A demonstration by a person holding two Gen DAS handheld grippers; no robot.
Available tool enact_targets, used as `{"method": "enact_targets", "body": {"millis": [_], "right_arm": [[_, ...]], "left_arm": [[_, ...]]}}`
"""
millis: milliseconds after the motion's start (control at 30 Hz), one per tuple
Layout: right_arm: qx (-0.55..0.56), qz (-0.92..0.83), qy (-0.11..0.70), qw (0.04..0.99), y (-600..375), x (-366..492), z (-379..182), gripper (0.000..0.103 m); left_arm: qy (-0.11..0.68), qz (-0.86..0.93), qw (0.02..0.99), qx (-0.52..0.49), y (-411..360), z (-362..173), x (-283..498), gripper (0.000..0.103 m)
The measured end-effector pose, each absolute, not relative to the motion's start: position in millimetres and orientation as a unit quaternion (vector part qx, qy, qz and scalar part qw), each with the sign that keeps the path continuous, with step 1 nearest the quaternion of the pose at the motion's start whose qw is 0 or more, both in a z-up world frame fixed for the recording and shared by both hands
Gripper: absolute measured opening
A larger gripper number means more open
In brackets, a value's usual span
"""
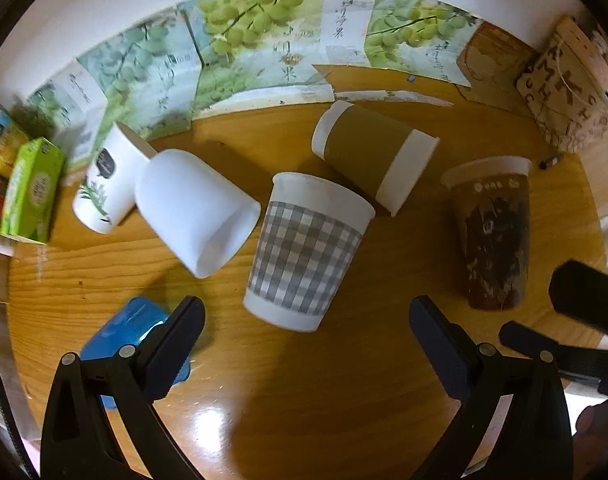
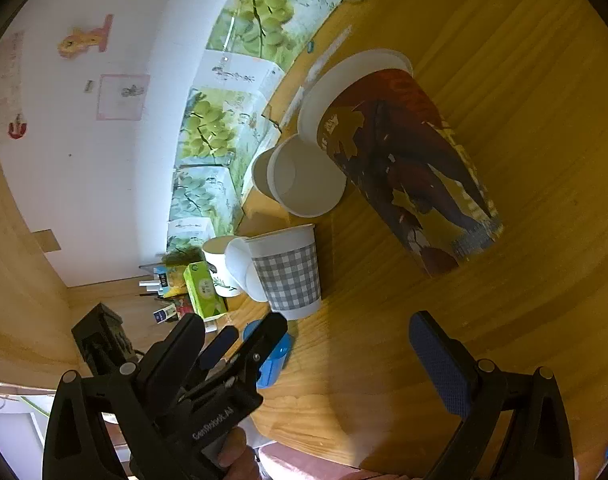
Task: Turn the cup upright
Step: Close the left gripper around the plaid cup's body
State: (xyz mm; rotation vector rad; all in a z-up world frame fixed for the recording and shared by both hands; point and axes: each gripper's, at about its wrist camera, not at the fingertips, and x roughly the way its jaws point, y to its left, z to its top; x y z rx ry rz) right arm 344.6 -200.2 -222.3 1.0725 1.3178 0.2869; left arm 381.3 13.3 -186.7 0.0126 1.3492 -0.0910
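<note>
Wood table (image 1: 344, 380), left wrist view: left gripper (image 1: 306, 320) jaws apart, empty; gingham cup (image 1: 304, 252) upright at 12 o'clock; plain white cup (image 1: 192, 208) on its side at 10.
Right wrist view: right gripper (image 2: 304, 332) jaws apart, empty; dark leaf-print cup (image 2: 404, 160) upright at 1 o'clock.

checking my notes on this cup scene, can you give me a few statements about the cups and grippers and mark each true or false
1. The gingham cup stands upright, mouth up. True.
2. The plain white cup stands upright. False: it lies tipped on its side.
3. The left gripper is shut on the gingham cup. False: its jaws are wide open, holding nothing.
4. The olive-banded cup lies on its side behind the gingham cup. True.
5. The right gripper holds the tall leaf-print cup. False: it is open and apart from it.
</note>
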Motion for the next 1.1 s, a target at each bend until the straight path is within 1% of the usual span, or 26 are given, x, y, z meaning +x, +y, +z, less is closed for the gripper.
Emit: {"method": "enact_targets", "body": {"millis": [367, 433, 500, 733, 1067, 1100], "right_arm": [[0.469, 0.127, 0.599, 0.637, -195, 362, -234, 0.102], [0.469, 0.127, 0.601, 0.635, -195, 363, -236, 0.102], [0.469, 0.127, 0.603, 0.633, -194, 365, -237, 0.102], [0.462, 0.133, 0.610, 0.630, -186, 369, -236, 0.102], [0.454, 0.142, 0.612, 0.632, -182, 369, -233, 0.102], [0.454, 0.142, 0.611, 0.632, -182, 369, -233, 0.102]], "left_arm": [[0.641, -0.039, 0.766, -0.010, 18, -213, 402, 0.101], [0.645, -0.039, 0.763, -0.010, 19, -216, 404, 0.096], [0.652, -0.041, 0.757, -0.017, 21, -220, 407, 0.093], [0.667, -0.049, 0.741, -0.060, 32, -229, 413, 0.077], [0.666, -0.063, 0.735, -0.110, 51, -228, 408, 0.076], [0.664, -0.062, 0.737, -0.111, 49, -225, 406, 0.073]]}}
